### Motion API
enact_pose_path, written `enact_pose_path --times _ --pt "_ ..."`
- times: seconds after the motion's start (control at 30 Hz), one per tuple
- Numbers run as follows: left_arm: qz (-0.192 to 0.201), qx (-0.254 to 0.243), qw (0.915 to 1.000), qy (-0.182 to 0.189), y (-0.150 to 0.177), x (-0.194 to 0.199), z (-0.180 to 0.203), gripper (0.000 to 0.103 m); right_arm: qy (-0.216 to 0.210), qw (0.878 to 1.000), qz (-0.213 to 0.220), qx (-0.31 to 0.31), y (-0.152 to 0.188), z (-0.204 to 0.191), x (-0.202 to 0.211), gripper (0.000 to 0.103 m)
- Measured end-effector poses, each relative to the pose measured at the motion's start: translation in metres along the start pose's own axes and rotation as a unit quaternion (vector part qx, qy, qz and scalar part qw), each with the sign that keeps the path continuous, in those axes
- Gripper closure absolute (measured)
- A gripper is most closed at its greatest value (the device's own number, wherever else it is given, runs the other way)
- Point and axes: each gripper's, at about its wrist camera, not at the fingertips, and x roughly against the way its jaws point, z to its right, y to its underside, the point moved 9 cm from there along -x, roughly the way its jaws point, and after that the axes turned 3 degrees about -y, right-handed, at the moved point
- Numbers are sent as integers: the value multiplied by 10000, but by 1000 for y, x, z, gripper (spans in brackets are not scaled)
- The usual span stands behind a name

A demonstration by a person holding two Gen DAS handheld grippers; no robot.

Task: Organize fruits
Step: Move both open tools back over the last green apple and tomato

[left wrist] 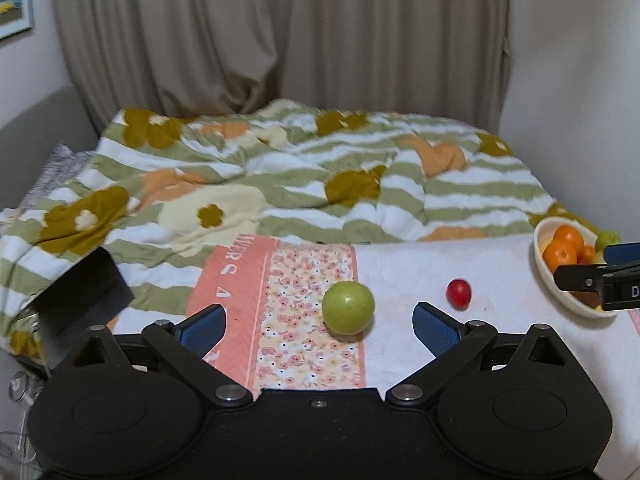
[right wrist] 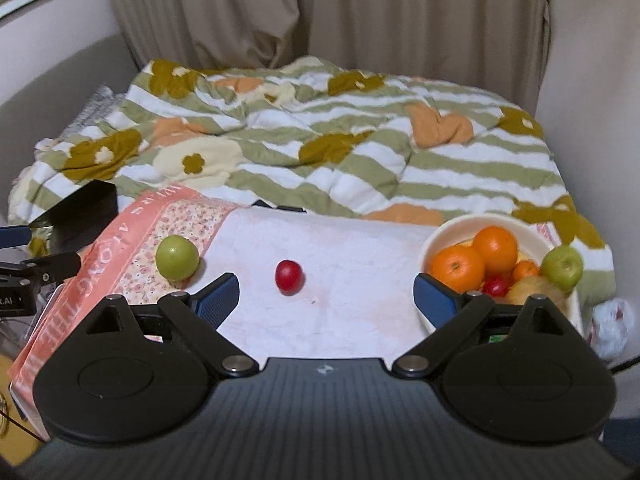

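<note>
Both claws gape wide and empty: left claw point(left wrist: 320, 326) near the green apple point(left wrist: 348, 307), right claw point(right wrist: 326, 298) near the small red fruit point(right wrist: 288, 276). Only the right view shows the bowl point(right wrist: 440, 236) whole, another green apple point(right wrist: 562, 266) on its rim.

left gripper point(left wrist: 320, 324): matt black plastic body, metal pivot pins, blue pads with a fine ribbed grip. right gripper point(right wrist: 326, 294): same build, ridged matt housing. green apple point(left wrist: 348, 307): smooth, waxy, soft sheen. small red fruit point(left wrist: 459, 291): glossy skin. oranges point(right wrist: 476, 260): dimpled peel, dull shine. bowl point(right wrist: 448, 227): cream, smooth, probably ceramic or plastic, hard to tell. cloth point(right wrist: 340, 280) on the table: printed fabric, matt, faintly creased. quilt point(left wrist: 280, 168): soft puckered cotton. curtain point(left wrist: 280, 32): matt woven drape.
</note>
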Motion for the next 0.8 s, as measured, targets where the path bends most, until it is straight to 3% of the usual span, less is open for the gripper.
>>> enact_pose_path --times 0.27,0.6,0.8 --pt "-419 -488 9964 549 4 -60 -10 2 395 9971 -323 -568 7 -15 -55 0" --pt "-702 -553 9887 1206 7 -113 7 2 627 9934 -622 -732 16 -14 -105 0" --pt "-860 -541 9854 1364 12 -136 19 14 579 9936 -711 -660 18 -17 -126 0"
